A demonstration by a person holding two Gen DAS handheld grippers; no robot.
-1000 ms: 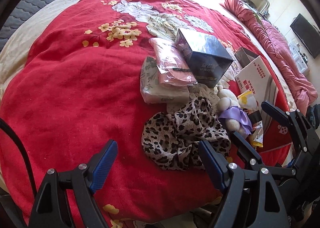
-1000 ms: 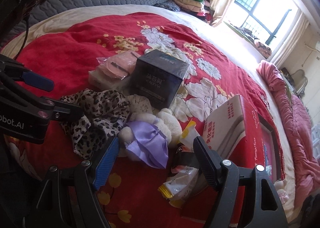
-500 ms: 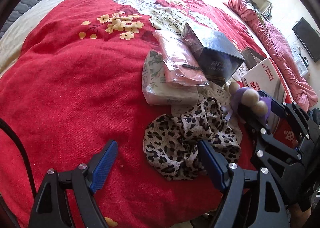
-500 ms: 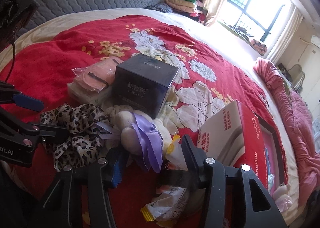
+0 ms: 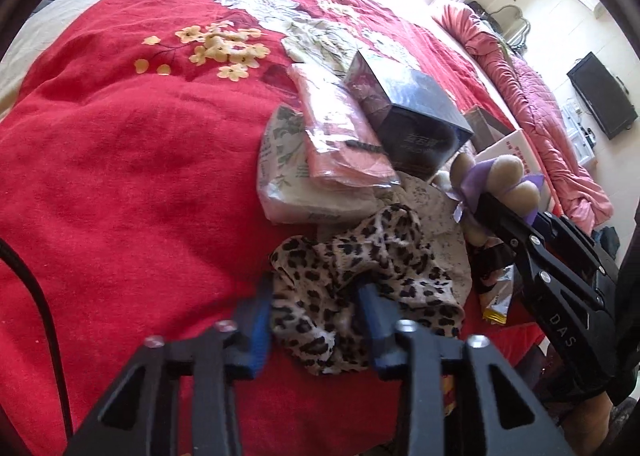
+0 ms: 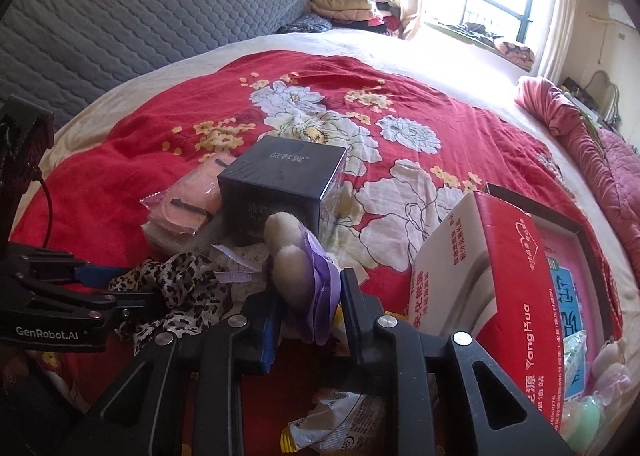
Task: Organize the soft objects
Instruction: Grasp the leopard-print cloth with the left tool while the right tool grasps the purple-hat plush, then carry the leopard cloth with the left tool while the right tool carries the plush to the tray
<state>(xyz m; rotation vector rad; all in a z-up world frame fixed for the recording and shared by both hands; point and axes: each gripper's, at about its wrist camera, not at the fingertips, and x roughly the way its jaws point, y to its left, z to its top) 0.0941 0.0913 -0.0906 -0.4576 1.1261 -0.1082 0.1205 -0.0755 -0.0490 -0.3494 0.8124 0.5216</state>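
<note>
While both just narrowed, left claw [image 5: 316, 320] pinching leopard cloth [image 5: 360, 268], right claw [image 6: 308, 312] clamping plush toy [image 6: 296, 256]

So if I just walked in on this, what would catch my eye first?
Probably the two black clamp tools, each squeezing something soft: the left gripper has just closed on a leopard-print cloth, the right gripper on a cream plush toy in a purple dress. All this sits on a bright red flowered blanket, with a dark box just behind.
</note>
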